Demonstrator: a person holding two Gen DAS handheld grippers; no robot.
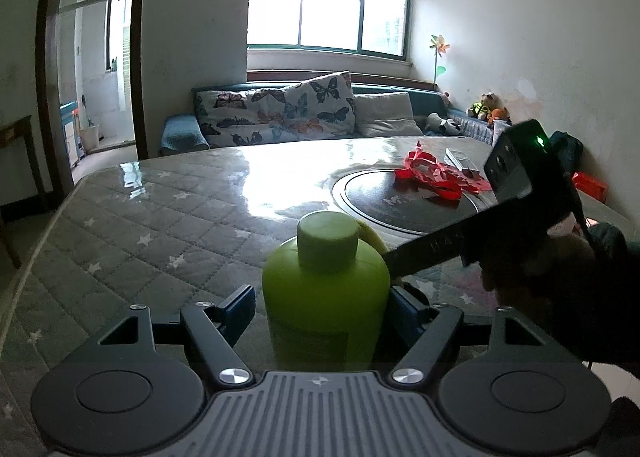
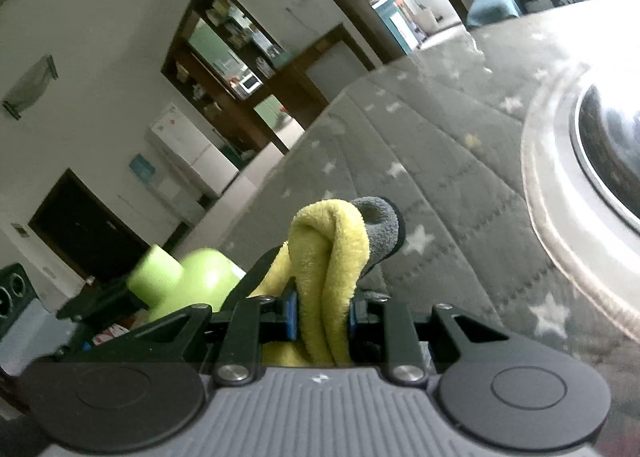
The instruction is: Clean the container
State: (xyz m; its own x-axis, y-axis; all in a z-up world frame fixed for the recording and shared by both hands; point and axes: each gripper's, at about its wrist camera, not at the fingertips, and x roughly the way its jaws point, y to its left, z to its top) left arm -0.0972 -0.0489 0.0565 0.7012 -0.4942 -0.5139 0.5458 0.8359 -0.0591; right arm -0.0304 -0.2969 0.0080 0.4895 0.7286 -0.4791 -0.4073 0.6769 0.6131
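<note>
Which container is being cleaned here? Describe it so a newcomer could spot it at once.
On the grey star-quilted table, nearest the camera, the left gripper holds an upright lime-green bottle with a matching round cap. Unlike the red ribbon on the dark turntable behind, it is green.

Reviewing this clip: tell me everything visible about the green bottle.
The green bottle is lime-green, smooth plastic by its look, with rounded shoulders and a wide ribbed cap of the same colour, screwed on. A faint rectangular label shows on its front. It stands upright, clamped between the blue pads of the left gripper above the quilted table cover. The yellow cloth held by the right gripper shows just behind its shoulder; contact is unclear.
</note>
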